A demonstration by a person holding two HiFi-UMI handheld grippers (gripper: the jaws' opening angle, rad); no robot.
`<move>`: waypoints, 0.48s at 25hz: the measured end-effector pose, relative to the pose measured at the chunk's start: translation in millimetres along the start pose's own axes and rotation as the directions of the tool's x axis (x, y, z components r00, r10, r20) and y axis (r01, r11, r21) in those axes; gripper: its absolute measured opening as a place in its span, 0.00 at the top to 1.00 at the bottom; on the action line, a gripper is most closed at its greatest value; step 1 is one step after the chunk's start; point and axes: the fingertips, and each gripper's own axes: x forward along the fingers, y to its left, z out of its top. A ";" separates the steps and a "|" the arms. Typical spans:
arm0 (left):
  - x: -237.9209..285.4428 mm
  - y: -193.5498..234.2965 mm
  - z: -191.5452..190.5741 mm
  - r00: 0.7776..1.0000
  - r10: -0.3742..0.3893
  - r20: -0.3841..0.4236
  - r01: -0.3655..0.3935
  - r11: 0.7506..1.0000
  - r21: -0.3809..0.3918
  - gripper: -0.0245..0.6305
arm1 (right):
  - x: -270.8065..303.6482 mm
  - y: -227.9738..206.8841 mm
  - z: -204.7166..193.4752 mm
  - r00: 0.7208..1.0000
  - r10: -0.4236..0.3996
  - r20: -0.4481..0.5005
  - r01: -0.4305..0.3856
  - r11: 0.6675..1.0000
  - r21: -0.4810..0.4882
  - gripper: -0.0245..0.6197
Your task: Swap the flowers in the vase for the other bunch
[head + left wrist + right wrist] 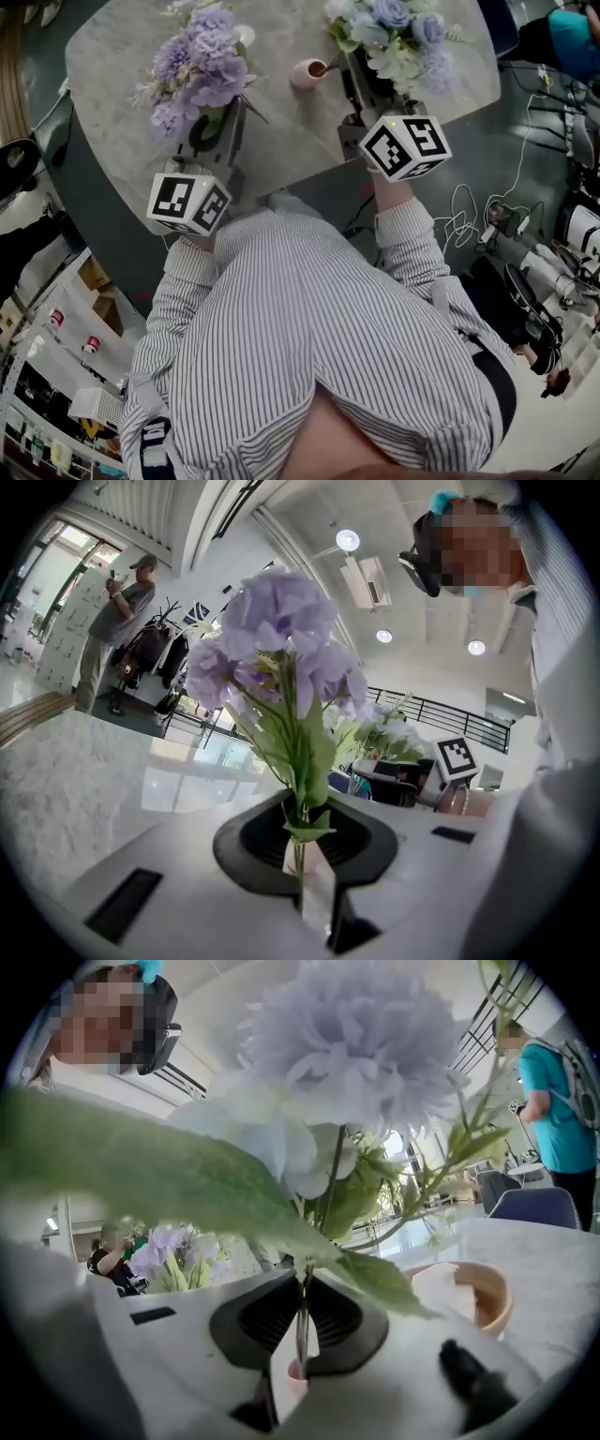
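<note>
My jaws are clenched on thin stems: left gripper (210, 131) holds the purple bunch (199, 66) at upper left, right gripper (368, 86) the pale blue bunch (389, 33) at upper right, both light, floppy, best pinched low.

Two flower bunches: one purple bunch (202, 70), one blue bunch (389, 33). One vase (307, 73). Two grippers: left gripper (305, 874), right gripper (298, 1344). One bench (112, 47).

Both arms reach forward side by side. The left hand-held gripper (298, 855) pinches the purple bunch (281, 649) by its stems. The right hand-held gripper (300, 1335) pinches the pale blue bunch (347, 1044).
</note>
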 end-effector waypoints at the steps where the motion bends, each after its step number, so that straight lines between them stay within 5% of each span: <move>1: 0.2 0.0 -0.6 1.000 -0.003 -0.004 0.003 1.000 0.001 0.88 | 0.7 0.2 -2.5 1.000 -0.001 -0.006 0.001 1.000 0.002 0.92; 12: 1.2 -5.9 -6.5 0.999 -0.036 -0.039 0.036 0.999 -0.010 0.88 | 3.4 8.4 -17.7 0.999 -0.009 -0.043 0.009 1.000 0.002 0.92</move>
